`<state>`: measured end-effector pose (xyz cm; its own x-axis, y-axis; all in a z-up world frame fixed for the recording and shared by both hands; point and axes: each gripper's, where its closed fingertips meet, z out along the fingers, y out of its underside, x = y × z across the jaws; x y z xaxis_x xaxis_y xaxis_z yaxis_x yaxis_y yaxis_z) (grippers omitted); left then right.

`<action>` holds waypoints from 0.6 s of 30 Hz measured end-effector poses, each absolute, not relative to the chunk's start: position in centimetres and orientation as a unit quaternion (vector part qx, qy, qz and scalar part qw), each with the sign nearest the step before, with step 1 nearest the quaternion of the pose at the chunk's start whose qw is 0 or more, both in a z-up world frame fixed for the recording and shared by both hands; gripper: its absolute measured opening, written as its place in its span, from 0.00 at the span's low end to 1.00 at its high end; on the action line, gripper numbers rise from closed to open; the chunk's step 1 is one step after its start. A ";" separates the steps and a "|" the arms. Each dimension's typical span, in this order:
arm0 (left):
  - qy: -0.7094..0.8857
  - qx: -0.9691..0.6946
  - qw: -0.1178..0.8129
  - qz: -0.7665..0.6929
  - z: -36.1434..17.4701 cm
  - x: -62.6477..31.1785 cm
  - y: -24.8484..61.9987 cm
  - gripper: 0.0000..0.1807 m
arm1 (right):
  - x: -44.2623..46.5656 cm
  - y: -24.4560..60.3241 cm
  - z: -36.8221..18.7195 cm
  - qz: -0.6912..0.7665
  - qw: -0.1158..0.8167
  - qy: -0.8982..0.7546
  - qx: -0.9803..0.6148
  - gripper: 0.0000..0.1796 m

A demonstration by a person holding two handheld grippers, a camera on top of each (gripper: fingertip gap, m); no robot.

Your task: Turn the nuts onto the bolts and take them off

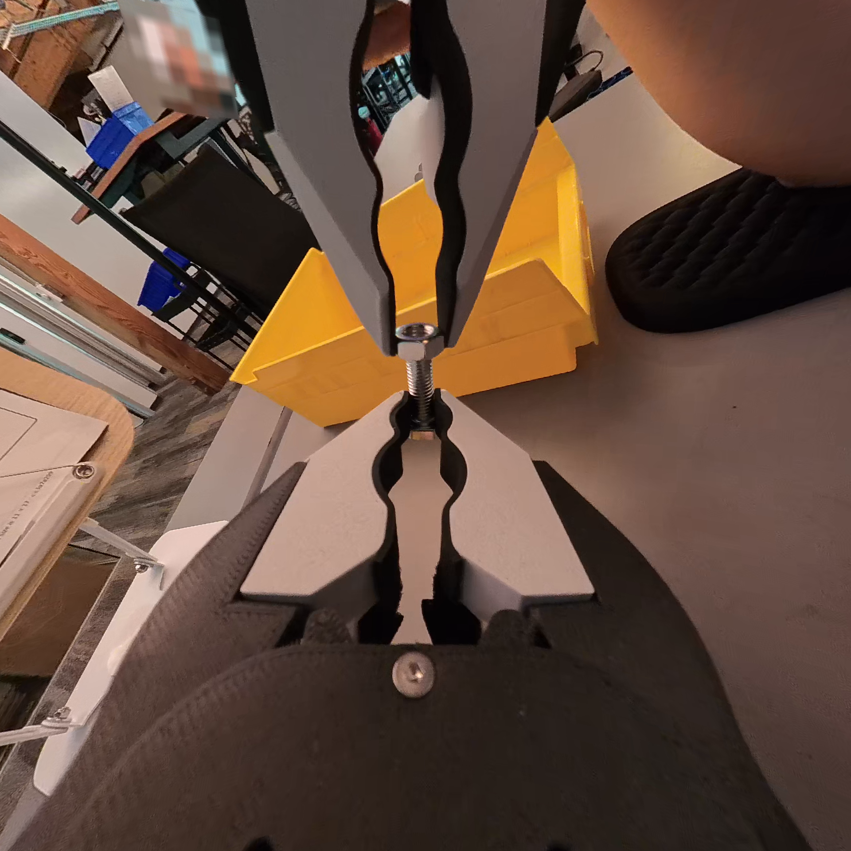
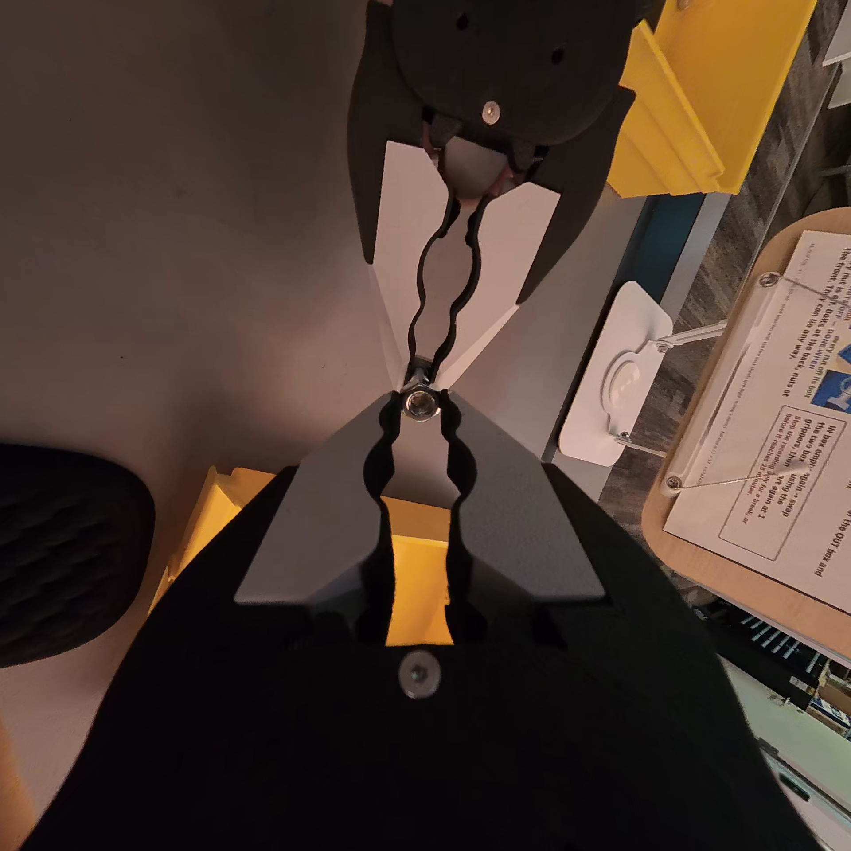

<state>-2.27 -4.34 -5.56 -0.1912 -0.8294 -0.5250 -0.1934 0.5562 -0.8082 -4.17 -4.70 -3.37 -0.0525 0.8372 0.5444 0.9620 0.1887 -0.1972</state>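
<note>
In the left wrist view, my left gripper (image 1: pixel 420 407) is shut on a silver bolt (image 1: pixel 419 377). Its threaded shaft points away from me, and its head sits between the pads. My right gripper (image 1: pixel 419 343) comes in from above and is shut on a hex nut (image 1: pixel 419 346) at the tip of the bolt. In the right wrist view, my right gripper (image 2: pixel 419 407) holds the nut (image 2: pixel 419 408) end-on. The left gripper (image 2: pixel 421 370) opposite grips the bolt (image 2: pixel 416 376). Both are held above the grey table (image 1: pixel 690 460).
A yellow bin (image 1: pixel 506 331) stands behind the grippers, and another yellow bin (image 2: pixel 681 115) is at the table's edge. A black padded rest (image 1: pixel 718 258) lies to the right, under a person's forearm (image 1: pixel 737 83). A wooden board with a printed sheet (image 2: pixel 760 437) is beside the table. Less than 4 cm separates the two grippers' tips. Both grippers' tips are roughly 20 cm from the black padded rest (image 1: pixel 718 258).
</note>
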 end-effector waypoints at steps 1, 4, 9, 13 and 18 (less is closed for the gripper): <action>0.710 -0.361 0.523 -0.303 -5.7 -2.2 -4.4 0.04 | -4.1 -4.7 -3.5 -0.109 0.281 -0.716 -0.629 0.09; 0.710 -0.361 0.519 -0.309 -5.8 -2.1 -4.5 0.04 | -4.0 -4.8 -3.5 -0.112 0.279 -0.715 -0.631 0.09; 0.709 -0.361 0.521 -0.308 -5.6 -2.0 -4.5 0.04 | -3.9 -4.8 -3.3 -0.109 0.283 -0.712 -0.633 0.09; 0.704 -0.367 0.516 -0.323 -5.5 -1.8 -4.5 0.04 | -3.6 -4.7 -3.3 -0.115 0.281 -0.709 -0.636 0.09; 0.708 -0.367 0.515 -0.314 -5.8 -1.4 -4.4 0.04 | -3.2 -4.6 -3.5 -0.123 0.272 -0.706 -0.642 0.09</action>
<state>-1.38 -4.36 -5.77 -0.2002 -0.8433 -0.4988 -0.1968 0.5334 -0.8227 -3.22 -4.57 -3.52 -0.0265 0.8395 0.5427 0.9738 0.1443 -0.1757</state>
